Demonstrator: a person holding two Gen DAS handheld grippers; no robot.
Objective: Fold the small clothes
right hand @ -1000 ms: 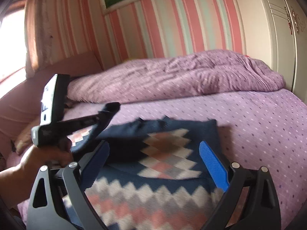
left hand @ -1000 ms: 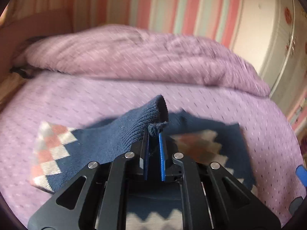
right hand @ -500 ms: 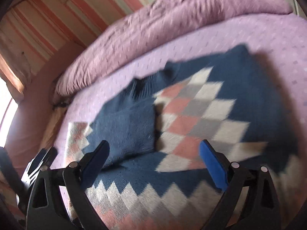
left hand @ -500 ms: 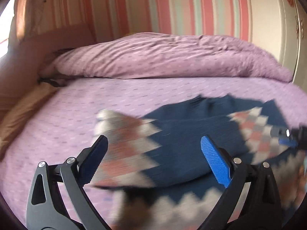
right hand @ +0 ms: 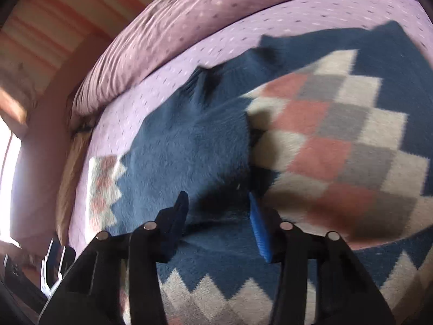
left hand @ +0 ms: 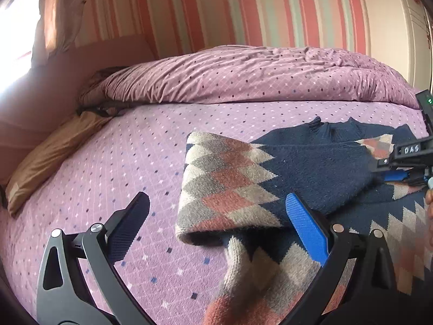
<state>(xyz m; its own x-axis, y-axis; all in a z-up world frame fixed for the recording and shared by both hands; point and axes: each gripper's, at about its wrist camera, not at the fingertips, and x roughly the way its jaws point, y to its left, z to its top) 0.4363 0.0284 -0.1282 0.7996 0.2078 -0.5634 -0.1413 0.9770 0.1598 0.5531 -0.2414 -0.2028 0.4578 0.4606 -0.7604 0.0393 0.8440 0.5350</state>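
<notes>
Sweater lies flat on the purple bedsheet, navy knit with pink, grey and cream diamond pattern. One sleeve is folded across the body, its patterned cuff end lying at the sweater's left edge in the left wrist view. Sleeve mouth opens toward the camera, hem band of the sweater runs under it.

Left gripper: jaws have just been opening and now stand spread wide, holding nothing. Dark pad sits over bare sheet, blue pad over the navy part of the folded sleeve; the sleeve cuff shows in the gap between them, but the pads are clear of the cloth.

Right gripper: jaws have just been closing, now about half spread, tips down at the navy fabric close to where the folded sleeve's edge meets the diamond panel. Navy cloth is between the pads; view is motion-blurred, so I can't tell if the pads actually press on it. In the left wrist view the same gripper comes in from the right edge, low over the sweater's chest, with part of a hand at the frame edge.

Bunched purple duvet lies along the far side of the bed, well apart from the sweater. Tan pillow at the left edge. Striped wallpaper behind.
</notes>
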